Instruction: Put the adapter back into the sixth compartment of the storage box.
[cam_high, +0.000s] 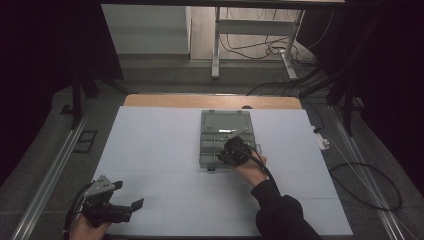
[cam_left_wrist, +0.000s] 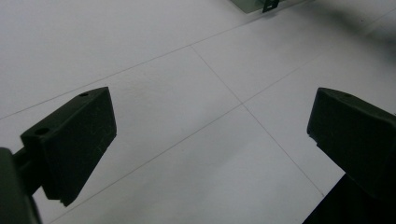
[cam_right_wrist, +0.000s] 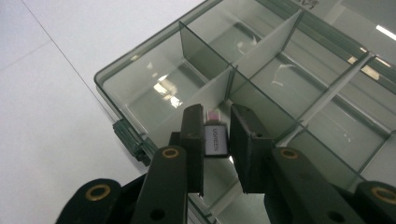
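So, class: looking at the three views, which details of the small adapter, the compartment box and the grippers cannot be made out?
- Adapter: right gripper view, its sides are covered by the right gripper.
- Compartment box: high view, near half behind that gripper and hand.
- Box contents: glare, unclear.
- Left gripper: body cut off at the frame's bottom edge.

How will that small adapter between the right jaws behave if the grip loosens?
The adapter looks rigid, probably light. Its smooth metallic shell may slip from the right gripper. Boxy, so it should land flat in the organizer box, not roll.
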